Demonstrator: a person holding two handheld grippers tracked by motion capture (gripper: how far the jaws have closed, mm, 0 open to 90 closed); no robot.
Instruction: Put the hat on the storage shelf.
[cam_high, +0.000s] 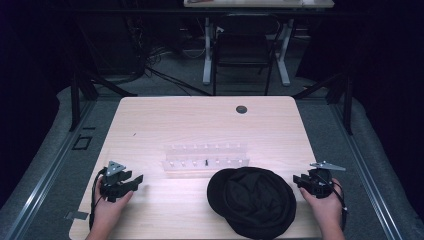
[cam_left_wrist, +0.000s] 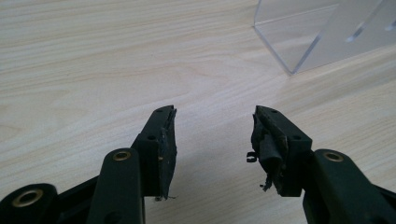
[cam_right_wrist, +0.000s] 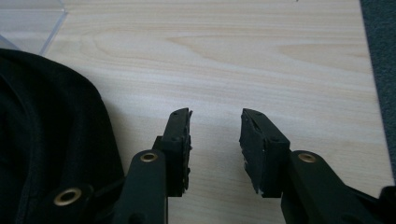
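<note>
A black cloth cap (cam_high: 254, 199) lies on the wooden table (cam_high: 200, 125) near its front edge, right of centre. Behind it stands a clear acrylic rack (cam_high: 205, 160) with small pegs in two rows. My left gripper (cam_high: 134, 181) rests at the front left of the table, open, with bare wood between its jaws (cam_left_wrist: 214, 116). The rack's clear corner (cam_left_wrist: 299, 46) shows ahead of it to the right. My right gripper (cam_high: 300, 181) sits at the front right, just right of the cap, open and holding nothing (cam_right_wrist: 215, 114). The cap's edge (cam_right_wrist: 51, 130) lies to its left.
A small dark round hole (cam_high: 241, 109) marks the table's far side. Beyond the table stand a black chair (cam_high: 243, 47) and a white-legged desk (cam_high: 280, 50) on grey floor. The table's right edge (cam_right_wrist: 373, 93) runs close beside my right gripper.
</note>
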